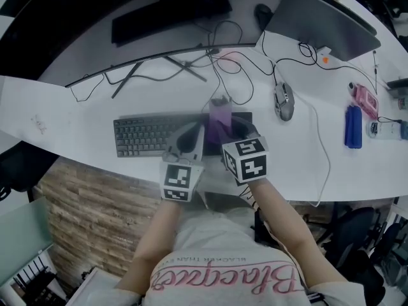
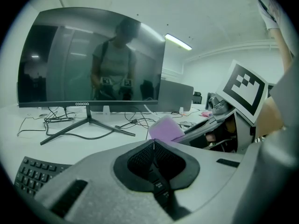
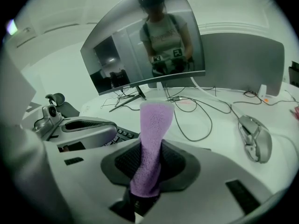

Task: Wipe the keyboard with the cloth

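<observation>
Left gripper (image 2: pixel 153 143): jaws pressed together, nothing between them.
Right gripper (image 3: pixel 150 148): jaws clamped on purple cloth (image 3: pixel 156 118).
Arms: left forearm (image 1: pixel 153 234), right forearm (image 1: pixel 280 212) bare, extended forward, grippers side by side.

Premises: an office workstation. A long white desk (image 1: pixel 319 171) carries a wide dark curved monitor (image 2: pixel 91 55) on a splayed stand, a black keyboard (image 1: pixel 143 136), a grey wired mouse (image 1: pixel 284 101) and loose black cables (image 3: pixel 201 140). The grey back of a second screen (image 3: pixel 243 62) stands beside the monitor. Overhead, a ceiling strip light (image 2: pixel 178 42) is set against plain white walls.
</observation>
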A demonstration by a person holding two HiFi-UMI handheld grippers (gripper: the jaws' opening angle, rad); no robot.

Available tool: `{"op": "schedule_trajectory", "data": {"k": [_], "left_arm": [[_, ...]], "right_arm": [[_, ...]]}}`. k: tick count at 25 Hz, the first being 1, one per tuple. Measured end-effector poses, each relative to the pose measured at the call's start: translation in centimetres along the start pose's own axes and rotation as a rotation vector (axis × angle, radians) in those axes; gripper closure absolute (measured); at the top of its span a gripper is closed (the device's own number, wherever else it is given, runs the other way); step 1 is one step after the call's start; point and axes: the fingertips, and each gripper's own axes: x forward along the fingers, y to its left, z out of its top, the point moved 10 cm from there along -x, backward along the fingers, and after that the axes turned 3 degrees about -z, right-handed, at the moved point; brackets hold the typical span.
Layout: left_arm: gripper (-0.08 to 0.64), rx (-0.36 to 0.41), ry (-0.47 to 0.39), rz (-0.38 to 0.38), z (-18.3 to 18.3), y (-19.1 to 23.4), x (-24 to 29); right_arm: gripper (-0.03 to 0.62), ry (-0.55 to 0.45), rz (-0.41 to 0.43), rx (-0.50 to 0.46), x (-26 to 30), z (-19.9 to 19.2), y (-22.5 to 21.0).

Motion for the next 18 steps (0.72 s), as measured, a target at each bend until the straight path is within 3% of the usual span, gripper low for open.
{"op": "schedule_trajectory", "data": {"k": [18], "left_arm": [[0.555, 0.046, 0.001, -0.048, 0.5, -2.6, 1.5]], "right_arm": [[0.502, -0.005, -0.118, 0.026, -3.2, -1.0, -5.3]]}}
